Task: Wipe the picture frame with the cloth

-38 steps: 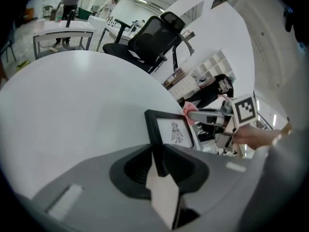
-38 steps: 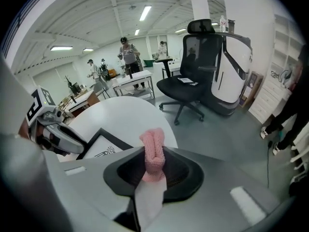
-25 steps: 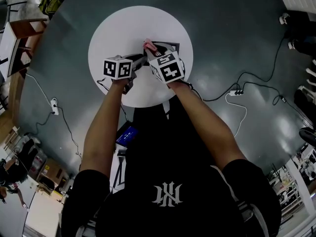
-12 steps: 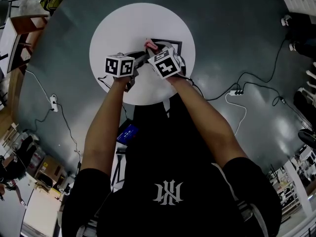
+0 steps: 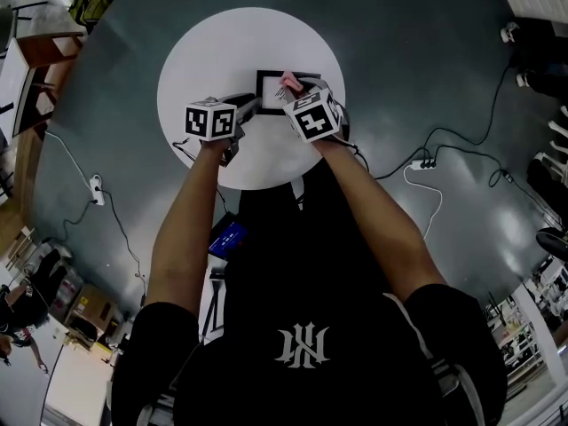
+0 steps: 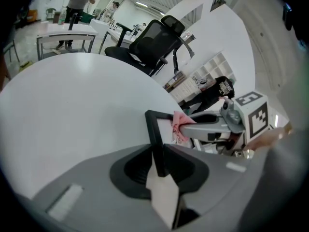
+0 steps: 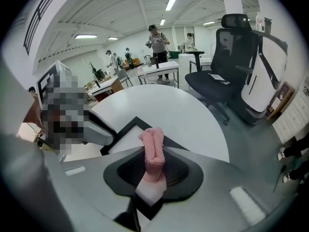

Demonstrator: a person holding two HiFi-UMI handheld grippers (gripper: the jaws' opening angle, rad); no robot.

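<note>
On the table (image 5: 204, 51), left gripper (image 5: 251, 105) pinches the probably light, stiff frame (image 5: 266, 87) by its left edge; right gripper (image 5: 291, 91) clamps the soft cloth (image 5: 286, 81).

Left claw (image 6: 158, 154) apparently tight on the picture frame (image 6: 153, 128) edge

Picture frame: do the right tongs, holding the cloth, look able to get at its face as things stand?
Probably yes. The right tongs grip the pink cloth right above the picture frame, with nothing between them. The left tongs clamp only the frame's left edge, which leaves the face open.
</note>
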